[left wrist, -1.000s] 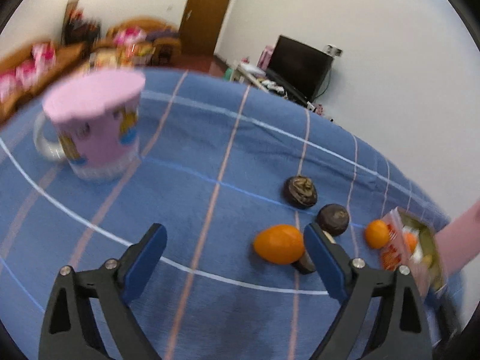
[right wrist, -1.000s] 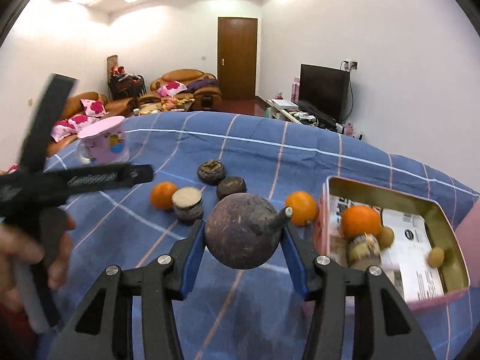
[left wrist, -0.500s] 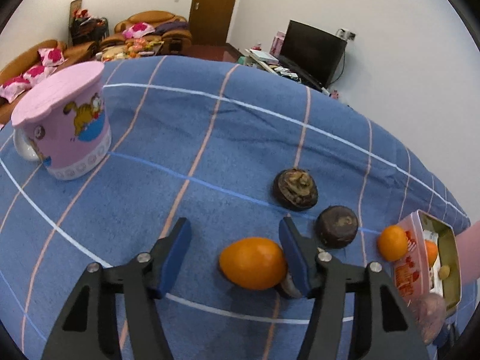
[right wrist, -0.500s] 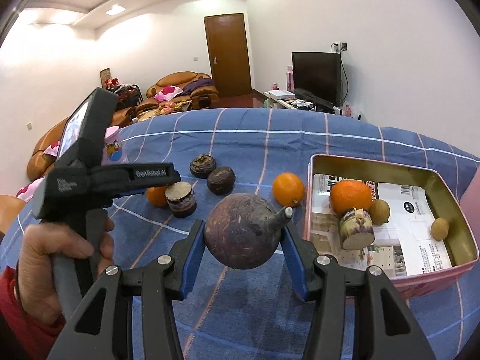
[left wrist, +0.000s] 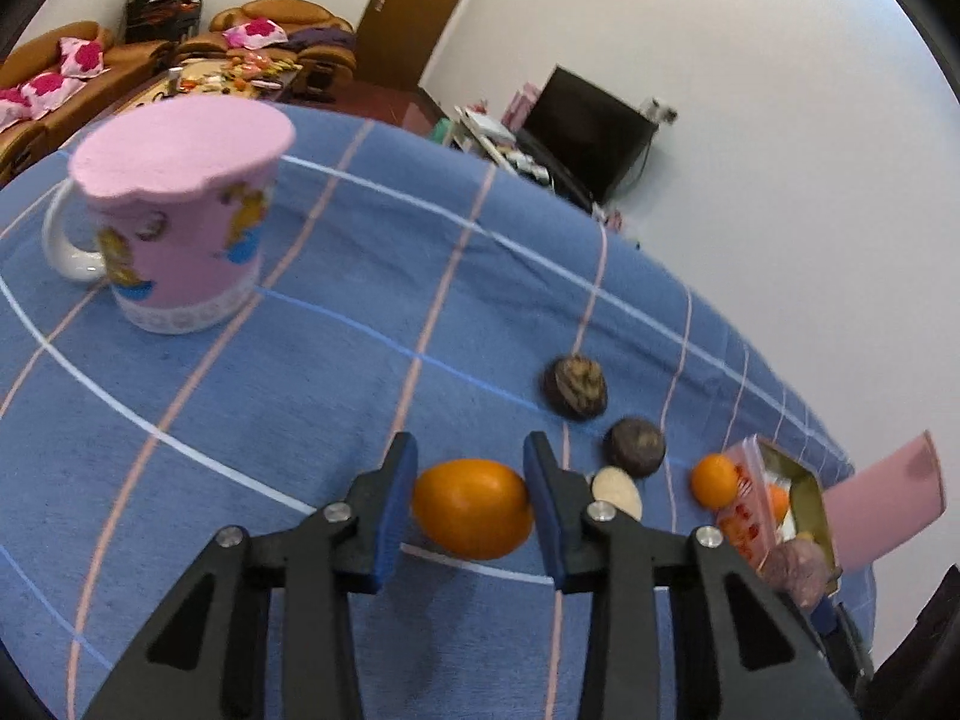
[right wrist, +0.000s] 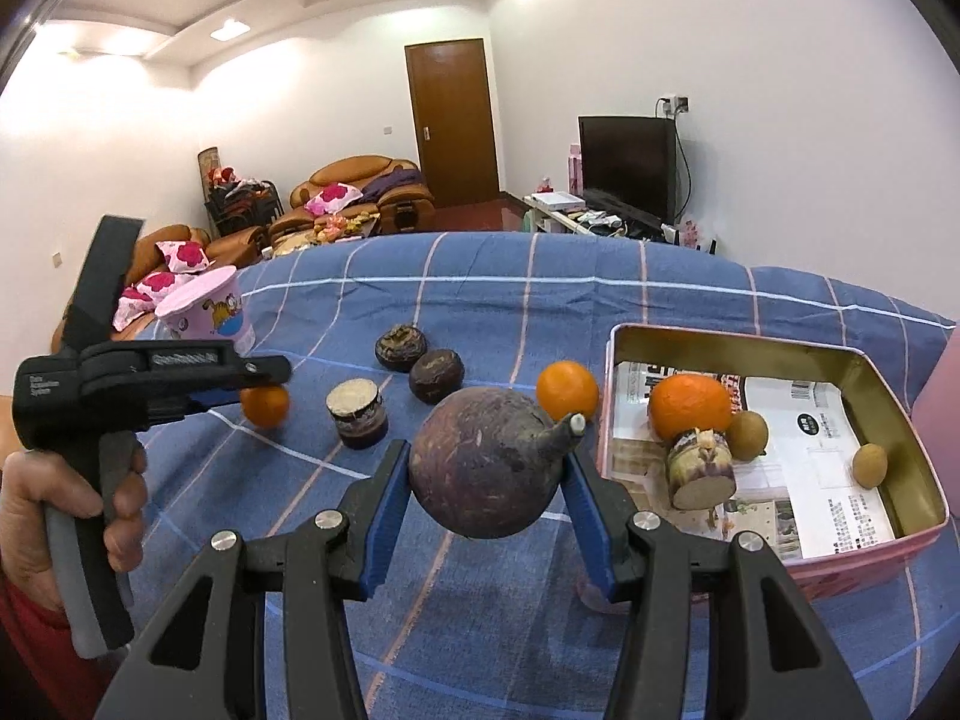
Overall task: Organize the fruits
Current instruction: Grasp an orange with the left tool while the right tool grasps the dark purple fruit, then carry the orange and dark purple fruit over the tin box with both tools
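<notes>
Jaws of the left gripper point(left wrist: 471, 495) have just been closing and now pinch an orange point(left wrist: 472, 507); the right gripper point(right wrist: 487, 483) clamps a dark round fruit point(right wrist: 483, 462).

On the blue checked cloth point(left wrist: 360, 324), the orange is caught near the pad tips and, being smooth and round, could squirt free on the lift and knock the cut fruit piece point(left wrist: 617, 491) at its 3 o'clock. Held above the cloth, the dark fruit hangs at 9 o'clock of the tin box point(right wrist: 900, 414); its stem could snag the rim.
</notes>
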### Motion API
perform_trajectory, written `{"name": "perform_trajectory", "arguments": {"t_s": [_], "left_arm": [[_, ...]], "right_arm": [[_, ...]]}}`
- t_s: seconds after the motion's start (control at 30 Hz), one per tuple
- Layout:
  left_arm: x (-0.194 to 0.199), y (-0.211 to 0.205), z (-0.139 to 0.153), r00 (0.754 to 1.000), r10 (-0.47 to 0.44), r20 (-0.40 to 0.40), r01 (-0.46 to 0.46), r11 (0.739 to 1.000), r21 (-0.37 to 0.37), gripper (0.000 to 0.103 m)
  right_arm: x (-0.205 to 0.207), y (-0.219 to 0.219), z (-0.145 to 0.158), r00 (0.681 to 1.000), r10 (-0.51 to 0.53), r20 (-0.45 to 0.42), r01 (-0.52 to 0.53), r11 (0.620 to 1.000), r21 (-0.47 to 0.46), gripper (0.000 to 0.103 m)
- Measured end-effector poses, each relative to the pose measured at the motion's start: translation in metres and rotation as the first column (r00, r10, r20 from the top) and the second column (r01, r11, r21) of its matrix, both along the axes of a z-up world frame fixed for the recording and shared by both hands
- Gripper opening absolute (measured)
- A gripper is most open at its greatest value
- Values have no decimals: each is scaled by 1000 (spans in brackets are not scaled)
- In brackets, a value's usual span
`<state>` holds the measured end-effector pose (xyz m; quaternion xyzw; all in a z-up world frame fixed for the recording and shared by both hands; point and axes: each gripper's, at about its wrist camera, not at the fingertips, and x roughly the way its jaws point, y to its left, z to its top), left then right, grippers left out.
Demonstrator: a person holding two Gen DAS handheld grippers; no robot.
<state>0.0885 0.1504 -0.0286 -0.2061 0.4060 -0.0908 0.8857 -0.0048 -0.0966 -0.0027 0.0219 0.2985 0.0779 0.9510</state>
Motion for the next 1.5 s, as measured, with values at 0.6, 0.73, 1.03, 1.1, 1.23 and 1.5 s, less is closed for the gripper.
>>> {"name": "perform_trajectory", "arguments": {"t_s": [0.6,0.73,1.03,1.1,1.23,1.5], "left_arm": [[-23,-45,34,966,-76,246,45,991,129,38],[-29,-67,33,960,-98,262,56,985,163,38],[-49,-110,36,943,-136,304,64,970,235,38],[-53,-121,38,938,-145,315,66,966,249,38],[-58,-140,38,937,-150,314,72,966,246,38],[-68,-176,41,929,-174,328,84,959,272,38]], "right_arm": [[-8,-30,21,991,-83,108,82,997,13,52],[-9,-47,22,987,-120,109,118,993,22,52],[-16,-82,23,977,-171,125,173,985,-11,52],[-17,-88,24,976,-176,125,178,984,-5,52],[-20,-97,27,975,-178,136,182,983,-15,52],[-28,-118,30,968,-197,157,205,978,-36,52]]}}
